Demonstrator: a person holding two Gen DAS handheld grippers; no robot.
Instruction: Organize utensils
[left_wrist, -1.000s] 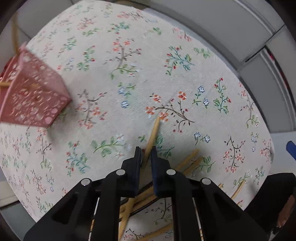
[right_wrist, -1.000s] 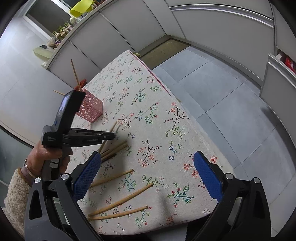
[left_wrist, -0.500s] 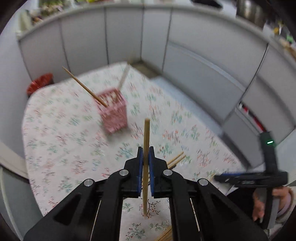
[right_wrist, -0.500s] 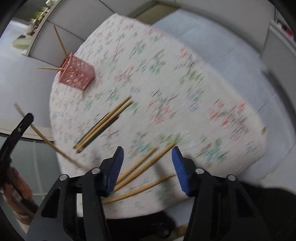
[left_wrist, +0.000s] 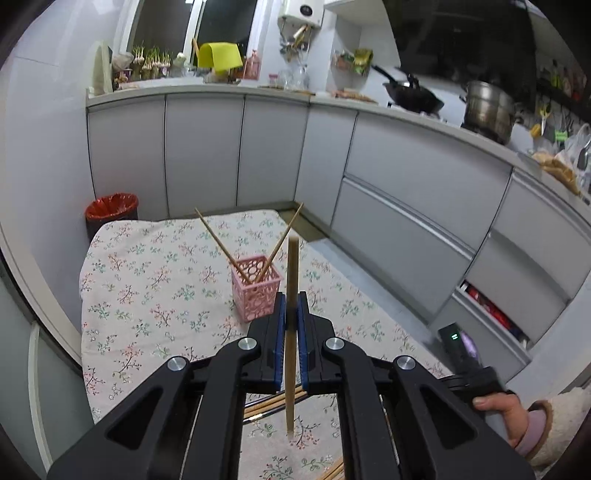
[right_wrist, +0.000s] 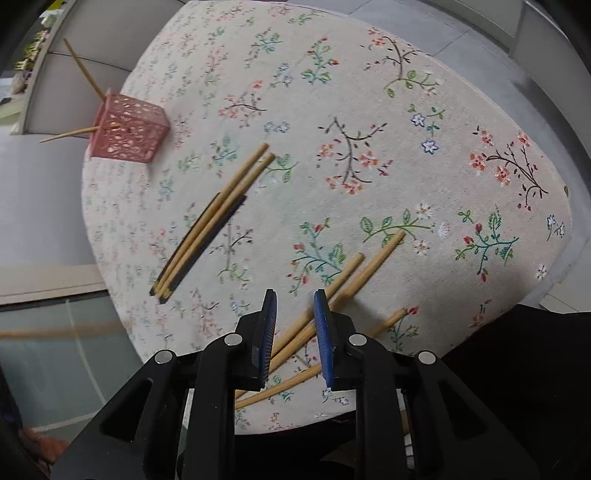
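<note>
A wooden chopstick (left_wrist: 292, 280) is clamped upright between the shut jaws of the left gripper (left_wrist: 290, 312), raised above the table, with the pink holder (left_wrist: 255, 291) just beyond it. Two chopsticks (left_wrist: 236, 254) are seen leaning apart inside the holder. The holder is set on a floral tablecloth (left_wrist: 147, 288). The right gripper (right_wrist: 294, 321) is held low over three loose chopsticks (right_wrist: 347, 273) at the near table edge, jaws partly open, nothing gripped. A bundle of chopsticks (right_wrist: 214, 218) is laid between these and the holder (right_wrist: 127, 129). A red bin (left_wrist: 112, 210) is seen by the cabinets (left_wrist: 406, 199).
</note>
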